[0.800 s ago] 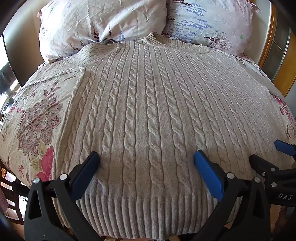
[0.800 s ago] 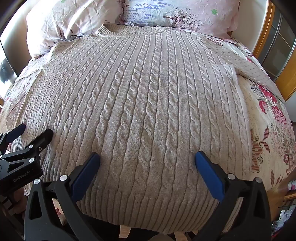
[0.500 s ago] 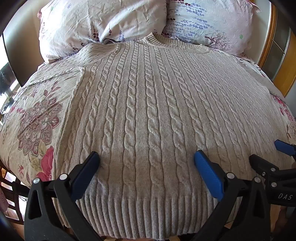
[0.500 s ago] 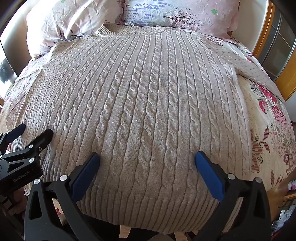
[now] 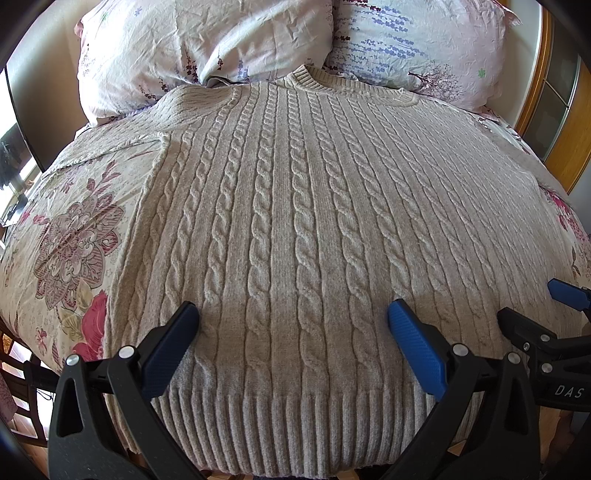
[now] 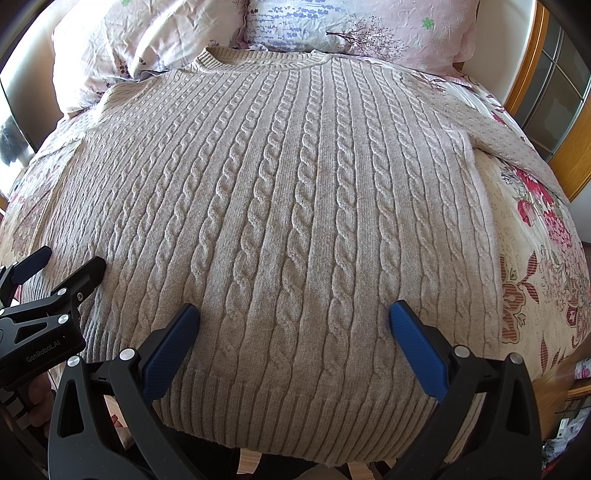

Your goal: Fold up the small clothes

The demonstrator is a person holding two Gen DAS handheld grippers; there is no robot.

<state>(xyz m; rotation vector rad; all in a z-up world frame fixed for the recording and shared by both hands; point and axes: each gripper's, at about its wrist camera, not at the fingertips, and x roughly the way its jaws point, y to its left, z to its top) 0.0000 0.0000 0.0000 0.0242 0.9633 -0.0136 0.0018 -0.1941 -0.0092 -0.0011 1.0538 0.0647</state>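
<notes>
A beige cable-knit sweater [image 5: 295,221] [image 6: 295,203] lies flat on a bed, collar toward the pillows, ribbed hem nearest me. My left gripper [image 5: 293,314] hovers open above the hem's left half, with nothing between its blue pads. Over the hem's right half, my right gripper [image 6: 295,314] is just as wide open and holds nothing. Each gripper shows at the edge of the other's view: the right gripper [image 5: 535,306] and the left gripper [image 6: 62,264]. The sleeves [image 6: 509,144] spread out to both sides.
A floral bedsheet [image 5: 66,251] [image 6: 535,258] covers the bed. Two patterned pillows [image 5: 207,48] [image 6: 351,29] lie at the head. A wooden window frame [image 6: 569,158] stands at the right, and a dark wooden chair [image 5: 18,387] at the lower left.
</notes>
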